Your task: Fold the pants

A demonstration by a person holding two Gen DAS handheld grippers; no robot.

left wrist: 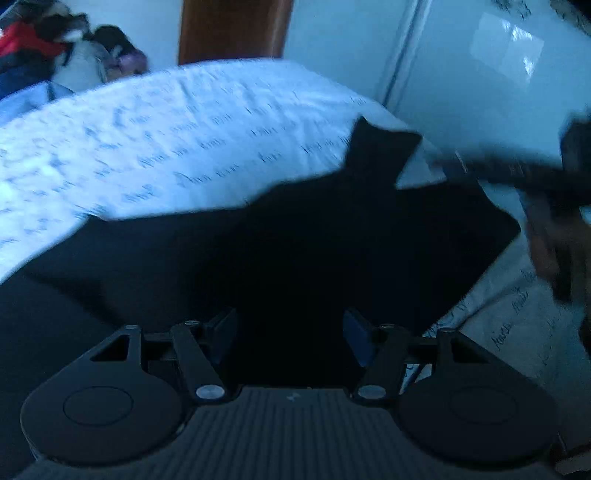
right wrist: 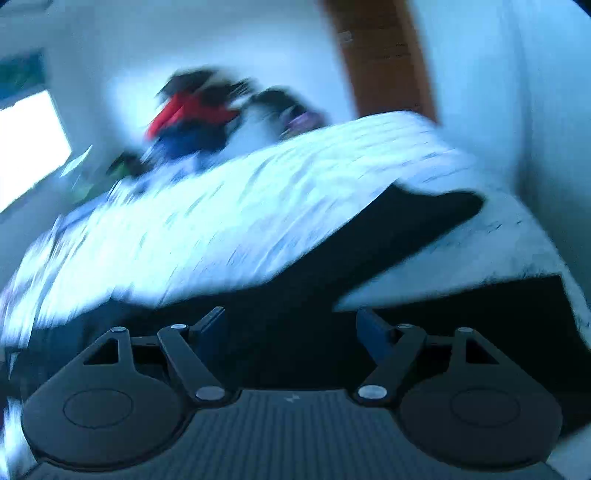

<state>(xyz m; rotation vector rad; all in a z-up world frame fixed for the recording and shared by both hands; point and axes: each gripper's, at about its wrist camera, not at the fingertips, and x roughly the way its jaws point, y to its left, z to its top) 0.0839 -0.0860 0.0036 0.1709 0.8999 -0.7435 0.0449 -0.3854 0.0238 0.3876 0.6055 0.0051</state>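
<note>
Across the left wrist view, the white bedsheet printed with lines of blue cursive script [left wrist: 184, 147] carries writing too smeared by motion to read, and no brand or label shows on anything. On that sheet lie the black fabric pants [left wrist: 295, 240], a flat dark mass spread just ahead of the left gripper [left wrist: 290, 332], with 1 pointed corner of cloth reaching up toward the far edge of the bed; folds and seams are lost in the darkness of the fabric. Its 2 fingers stand apart with only dark cloth seen between them, holding nothing. At the right edge the right gripper [left wrist: 569, 206] appears as a dark blur, cut off by the frame, so its shape is hard to make out. Behind the bed stand a brown wooden door [left wrist: 232, 29] and a heap of red, blue and white clothes [left wrist: 66, 55], both soft and blurred. From the right wrist view, blur is heavier still: the sheet's script [right wrist: 221, 221] is reduced to streaks. The pants [right wrist: 314, 295] run from beneath the right gripper [right wrist: 291, 330] out to a long tongue of cloth at the right, with another dark patch low on the right side. This gripper's 2 fingers are also spread, empty. The clothes heap [right wrist: 195, 114] and door [right wrist: 384, 55] are smeared beyond detail.
</note>
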